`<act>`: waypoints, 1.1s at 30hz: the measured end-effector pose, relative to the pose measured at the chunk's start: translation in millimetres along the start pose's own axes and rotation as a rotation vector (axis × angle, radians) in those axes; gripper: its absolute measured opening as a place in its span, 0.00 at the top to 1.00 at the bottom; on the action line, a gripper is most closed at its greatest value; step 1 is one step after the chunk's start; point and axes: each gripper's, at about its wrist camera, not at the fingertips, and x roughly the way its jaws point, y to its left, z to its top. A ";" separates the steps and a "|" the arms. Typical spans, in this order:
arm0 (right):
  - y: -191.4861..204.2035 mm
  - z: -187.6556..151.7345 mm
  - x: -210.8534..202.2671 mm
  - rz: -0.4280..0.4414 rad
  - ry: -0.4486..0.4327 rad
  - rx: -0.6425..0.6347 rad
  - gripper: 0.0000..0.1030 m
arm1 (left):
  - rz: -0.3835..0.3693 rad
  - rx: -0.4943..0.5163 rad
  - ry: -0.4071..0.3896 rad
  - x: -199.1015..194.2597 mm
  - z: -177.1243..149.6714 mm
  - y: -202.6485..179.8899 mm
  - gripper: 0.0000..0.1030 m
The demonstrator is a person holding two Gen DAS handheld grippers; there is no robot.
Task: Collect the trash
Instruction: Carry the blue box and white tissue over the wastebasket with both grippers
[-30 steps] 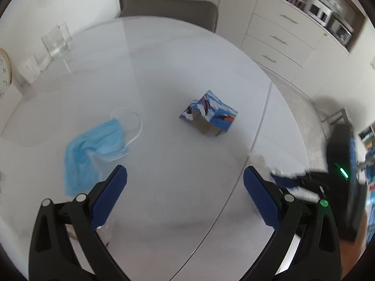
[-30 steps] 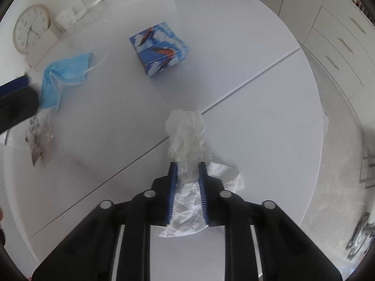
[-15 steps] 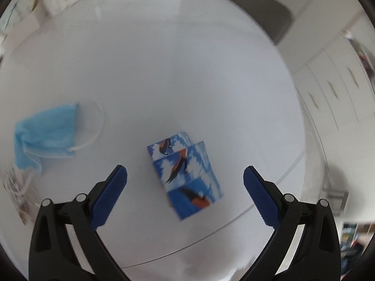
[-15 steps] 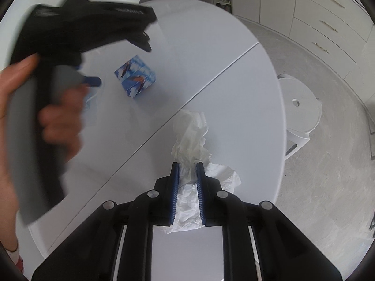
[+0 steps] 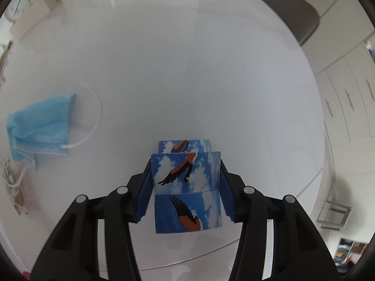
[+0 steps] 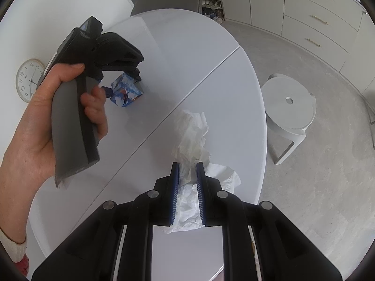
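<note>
Two hand-held grippers work over one round white table [image 5: 211, 70]. The left hand-held gripper [image 5: 185, 187] has just been closing, and its pads now press one bird-printed box [image 5: 186, 180] mid-table. The right hand-held gripper [image 6: 187, 187] pinches one crumpled tissue [image 6: 192, 135] above the near edge. One blue mask [image 5: 39, 128] lies toward the left edge.

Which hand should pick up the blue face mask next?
Probably neither yet: the left gripper has just closed on the bird-print box, the right gripper clamps crumpled tissue. Once emptied, left: the face mask lies beside it.
</note>
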 end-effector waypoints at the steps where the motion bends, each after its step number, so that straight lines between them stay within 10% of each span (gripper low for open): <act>1: 1.3 -0.5 -2.7 0.004 -0.006 0.000 0.85 | -0.007 0.016 -0.006 -6.6 -2.9 1.3 0.52; 10: 5.0 -28.9 -47.9 -0.003 -0.048 -0.035 0.85 | -0.031 0.258 -0.080 -95.9 -71.1 12.9 0.52; 20: -11.4 -142.8 -124.3 -0.014 -0.037 -0.036 0.85 | -0.154 0.576 -0.106 -197.8 -239.7 56.2 0.52; 26: -14.7 -218.1 -160.0 -0.062 -0.014 -0.044 0.83 | -0.240 0.778 -0.087 -211.2 -345.3 89.8 0.52; 33: -26.0 -292.2 -154.6 -0.104 0.055 -0.040 0.83 | -0.311 0.788 -0.012 -211.9 -412.6 105.0 0.52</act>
